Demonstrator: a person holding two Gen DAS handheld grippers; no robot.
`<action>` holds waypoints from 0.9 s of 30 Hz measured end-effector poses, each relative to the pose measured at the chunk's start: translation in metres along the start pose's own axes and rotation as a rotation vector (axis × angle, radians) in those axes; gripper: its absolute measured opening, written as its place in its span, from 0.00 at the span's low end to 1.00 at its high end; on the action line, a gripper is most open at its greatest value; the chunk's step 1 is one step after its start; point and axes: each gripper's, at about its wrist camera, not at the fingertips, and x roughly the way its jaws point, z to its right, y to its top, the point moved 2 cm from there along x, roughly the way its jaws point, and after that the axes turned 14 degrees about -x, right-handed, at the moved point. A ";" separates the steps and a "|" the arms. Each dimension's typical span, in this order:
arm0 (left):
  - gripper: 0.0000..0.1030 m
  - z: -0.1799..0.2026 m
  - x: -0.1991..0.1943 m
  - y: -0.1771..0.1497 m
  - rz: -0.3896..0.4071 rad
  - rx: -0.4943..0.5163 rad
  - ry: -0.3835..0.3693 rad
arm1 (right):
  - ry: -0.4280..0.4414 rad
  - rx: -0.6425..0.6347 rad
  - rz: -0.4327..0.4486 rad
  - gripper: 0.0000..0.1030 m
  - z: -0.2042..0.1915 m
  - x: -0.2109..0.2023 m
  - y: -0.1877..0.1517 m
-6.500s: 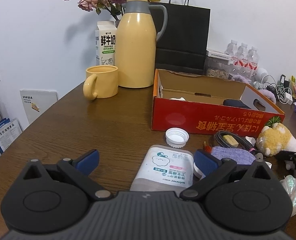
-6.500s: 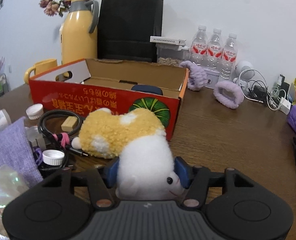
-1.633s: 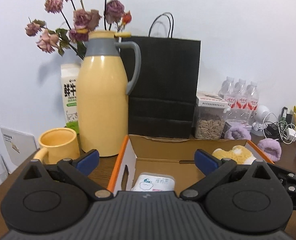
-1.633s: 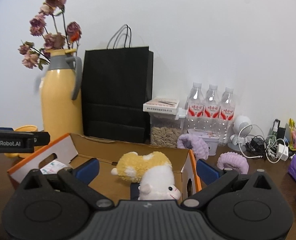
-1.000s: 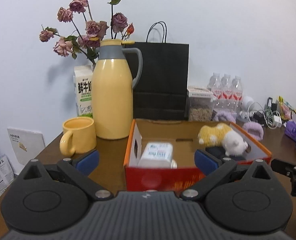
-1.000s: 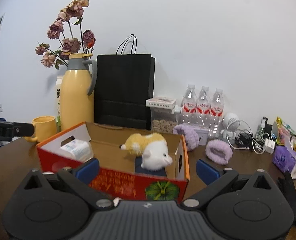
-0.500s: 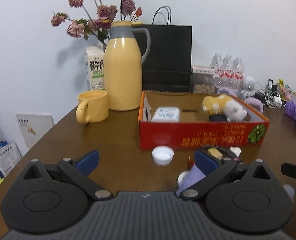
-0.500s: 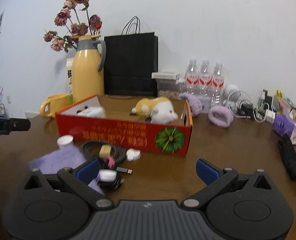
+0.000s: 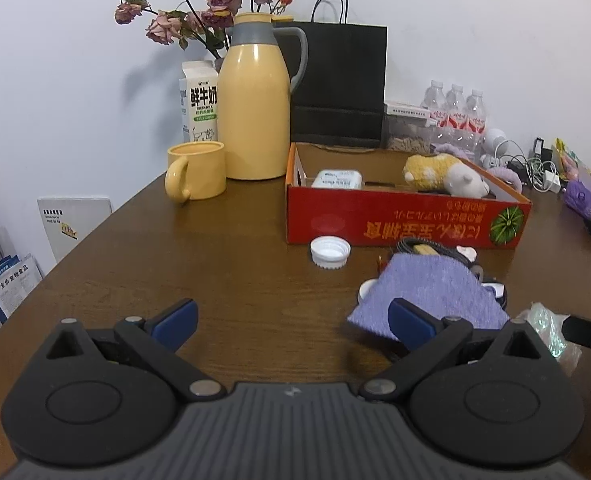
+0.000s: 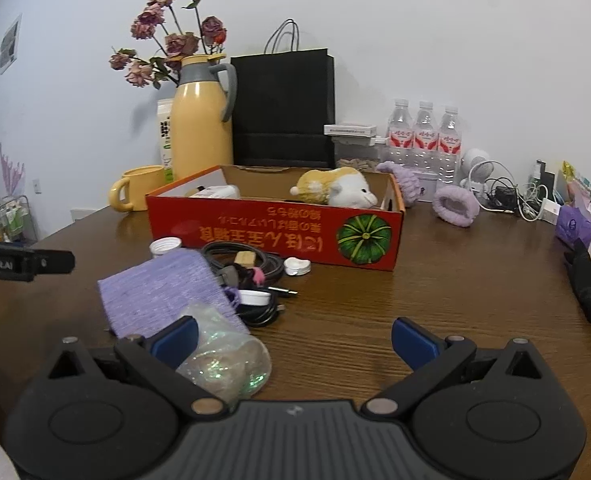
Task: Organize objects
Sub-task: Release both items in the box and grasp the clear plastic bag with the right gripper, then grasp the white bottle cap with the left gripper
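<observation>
Already both tools had pulled back from the red cardboard box (image 9: 407,220), and each had come away with nothing: the left gripper (image 9: 291,320) stood with its blue-tipped fingers (image 9: 175,318) spread wide over bare wood, and the right gripper (image 10: 293,338) was just as wide, holding nothing. A few seconds earlier the left one had carried the white wipes pack (image 9: 337,179) and the right one the plush toy (image 9: 443,174); now both lay inside the box, the pack at the ten o'clock end, the toy toward two o'clock. I judged two items sorted and the loose pile next. Going left to right across the brown wooden table (image 9: 199,256): a yellow mug (image 9: 197,176) at ten o'clock, a milk carton (image 9: 199,100) and a tall yellow thermos (image 9: 255,100) with dried roses (image 9: 199,4) behind it, a black paper bag (image 9: 343,84) at twelve, then the box. In front of it lay a white cap (image 9: 330,252), a purple cloth (image 9: 435,296) resting over a coiled black cable (image 10: 251,262), and a crinkled iridescent wrapper (image 10: 223,360) touching the right gripper's left finger. Farther right stood three water bottles (image 10: 425,132), purple scrunchies (image 10: 455,202) and a tangle of chargers (image 10: 507,194) at two o'clock. The wall behind was plain white.
</observation>
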 end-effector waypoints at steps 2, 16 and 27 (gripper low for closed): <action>1.00 -0.001 0.000 -0.001 -0.004 -0.004 0.000 | 0.016 -0.007 0.003 1.00 -0.004 -0.001 0.001; 1.00 -0.012 0.002 -0.005 -0.028 -0.029 0.019 | 0.158 -0.004 -0.046 0.91 -0.025 0.026 -0.006; 1.00 -0.010 0.007 -0.006 -0.046 -0.023 0.019 | 0.208 0.010 -0.040 0.41 -0.024 0.026 -0.006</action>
